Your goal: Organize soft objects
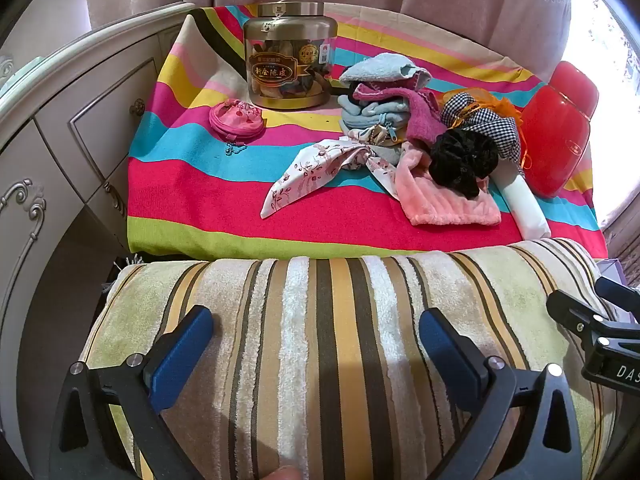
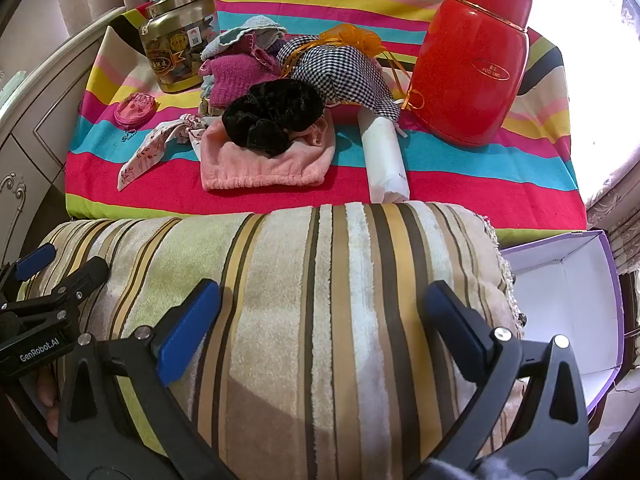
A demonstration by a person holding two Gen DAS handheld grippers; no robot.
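Striped in brown, yellow and cream, a thick folded towel [image 2: 304,320] fills the foreground of both wrist views, and both tools hover over it: the left hand-held gripper [image 1: 316,344] has its blue pads spread wide with nothing between them, and the right hand-held gripper [image 2: 324,320] is equally wide apart and empty. Beyond the towel, on the bench under a rainbow-striped cloth [image 1: 192,192], the soft things lie in a loose heap – a black scrunchie [image 2: 272,114] on a pink fleece pouch [image 2: 268,164], a checked fabric piece [image 2: 340,74], a magenta cloth [image 2: 236,78], a floral ribbon [image 1: 316,168] and a small pink coin purse [image 1: 236,120]. A purple box [image 2: 568,292] at the right looks empty – so, as I judge it, sorting has barely begun and nearly everything remains to be placed
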